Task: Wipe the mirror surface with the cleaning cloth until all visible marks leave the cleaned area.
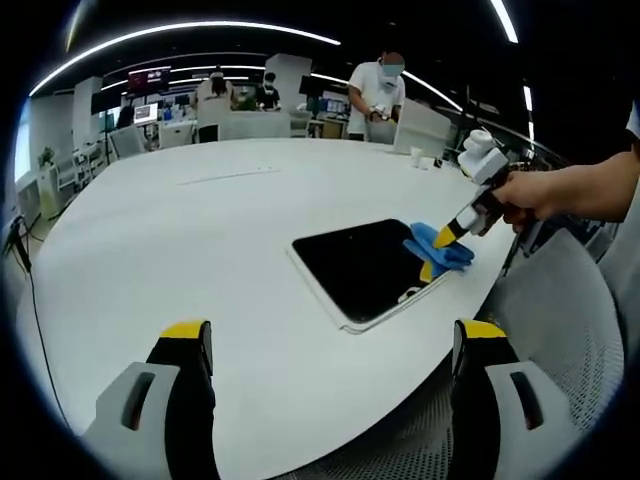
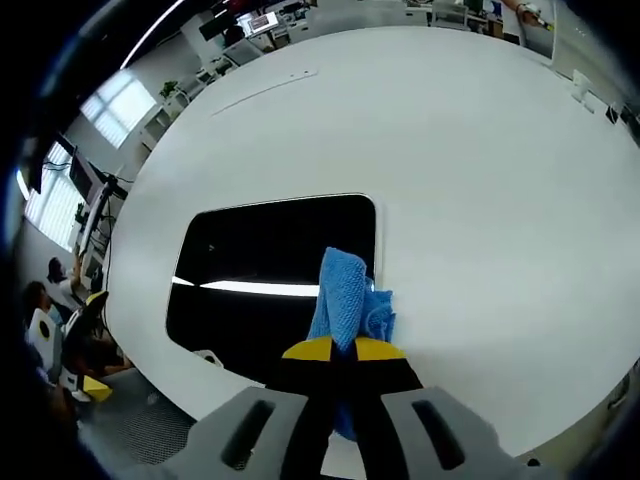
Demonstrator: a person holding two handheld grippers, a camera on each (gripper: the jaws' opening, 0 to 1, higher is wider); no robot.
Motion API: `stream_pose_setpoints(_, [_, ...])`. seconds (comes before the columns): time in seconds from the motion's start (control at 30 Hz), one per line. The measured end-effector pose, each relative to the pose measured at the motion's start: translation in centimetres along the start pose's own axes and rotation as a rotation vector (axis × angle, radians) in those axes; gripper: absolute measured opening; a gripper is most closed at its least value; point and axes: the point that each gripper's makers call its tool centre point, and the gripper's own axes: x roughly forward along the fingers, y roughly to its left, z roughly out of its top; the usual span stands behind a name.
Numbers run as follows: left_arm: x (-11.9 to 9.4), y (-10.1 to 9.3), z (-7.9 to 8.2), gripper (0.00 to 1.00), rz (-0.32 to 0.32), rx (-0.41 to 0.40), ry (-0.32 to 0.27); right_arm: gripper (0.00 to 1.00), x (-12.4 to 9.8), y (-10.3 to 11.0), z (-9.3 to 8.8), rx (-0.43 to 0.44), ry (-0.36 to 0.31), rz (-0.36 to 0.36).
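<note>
Wiping the mirror's edge with the blue cloth.

We see the mirror (image 2: 270,275) lying flat near the white table's (image 1: 200,250) edge, the cleaning cloth (image 2: 345,295) draped over its side rim. Our right gripper (image 2: 335,350) is clamped on the cloth; our left gripper (image 1: 330,345) hangs wide apart over bare tabletop, well short of the mirror.

Setting: an open-plan office or lab hall. A large white oval counter (image 1: 200,230) occupies the foreground. Behind it stand rows of desks with lit monitors (image 1: 147,112), partitions, and a wall screen (image 1: 148,77). Long ceiling light strips (image 1: 190,28) curve overhead. People work in the background: one stands at the far side (image 1: 377,95), others sit at desks (image 1: 267,93). Windows (image 2: 110,110) line one wall, with a potted plant (image 2: 168,90) beside them.
</note>
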Motion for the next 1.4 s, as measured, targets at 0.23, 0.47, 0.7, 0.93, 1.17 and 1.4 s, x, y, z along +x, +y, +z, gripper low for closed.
stream_pose_setpoints(0.23, [0.0,-0.1,0.0,0.99,-0.003,0.003,0.002,0.0,0.0,0.0,0.0,0.015,0.002,-0.004])
stream_pose_setpoints(0.47, [0.0,-0.1,0.1,0.99,-0.003,0.004,-0.005,0.0,0.0,0.0,0.1,0.013,0.01,-0.006])
stream_pose_setpoints(0.7, [0.0,0.1,0.1,0.99,0.0,0.002,-0.008,0.0,0.1,0.0,0.1,0.012,0.018,-0.014])
stream_pose_setpoints(0.93, [0.0,0.1,0.1,0.99,0.001,0.001,-0.009,0.0,0.1,0.9,-0.1,0.012,0.022,-0.006])
stream_pose_setpoints(1.17, [-0.1,0.1,0.1,0.99,0.004,-0.002,-0.007,0.0,0.5,1.6,0.0,0.012,0.027,0.003])
stream_pose_setpoints(1.4, [-0.1,0.1,0.1,0.99,0.004,-0.005,-0.006,0.0,1.3,2.8,0.2,-0.009,0.033,0.003])
